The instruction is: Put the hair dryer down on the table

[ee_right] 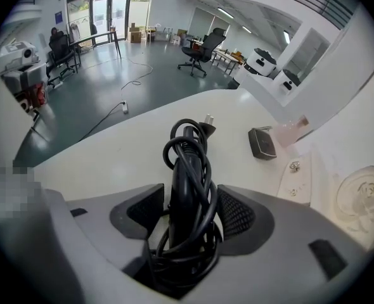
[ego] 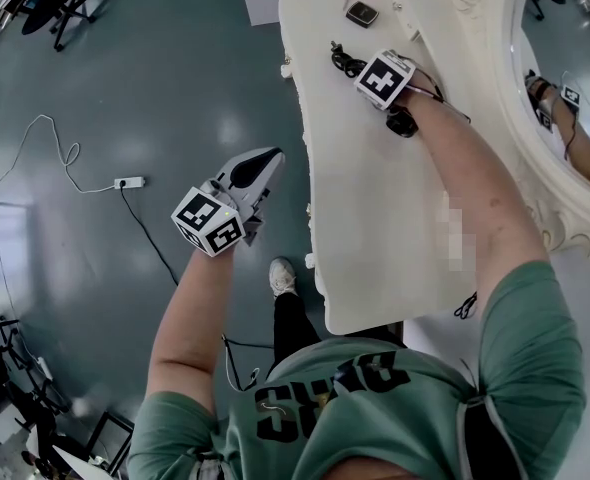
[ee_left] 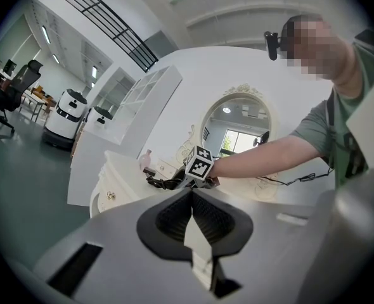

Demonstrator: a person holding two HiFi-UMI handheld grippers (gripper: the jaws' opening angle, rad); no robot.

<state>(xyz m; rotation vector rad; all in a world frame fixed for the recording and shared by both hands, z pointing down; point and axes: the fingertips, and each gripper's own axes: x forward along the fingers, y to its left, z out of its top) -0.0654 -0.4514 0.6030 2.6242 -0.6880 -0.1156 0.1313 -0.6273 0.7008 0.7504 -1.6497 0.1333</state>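
The black plastic hair dryer (ee_right: 187, 189) lies on the cream-white, smooth table (ego: 375, 228), near its far left edge. Its black rubber cord is wound around the body in several loops, and one plug (ee_right: 206, 120) sticks out at the far end. The right gripper (ee_right: 192, 202) is low over the table with the hair dryer between its two grey jaws. The jaws stand wide; the ribbed black pads (ee_right: 241, 213) seem not to press on the body, though the cord on one side lies so close to the pad that I cannot be sure they are apart.

The left gripper (ee_left: 190, 219) is in the air over the dark glossy floor (ego: 175, 88), beside the table and well apart from the hair dryer. Its two jaws are closed together and there is nothing between them.

There are two marker cubes, one on each gripper, white with black squares (ego: 385, 78). On the table, beyond the plug, lies one small dark rectangular box (ee_right: 262, 142), and just beside it one pale pink, half-clear thing (ee_right: 295, 127), which is too blurred to name. One oval mirror with a carved cream frame (ego: 480, 28) stands at the table's right side. On the floor lies one white power strip (ego: 128, 182) with a thin cable.
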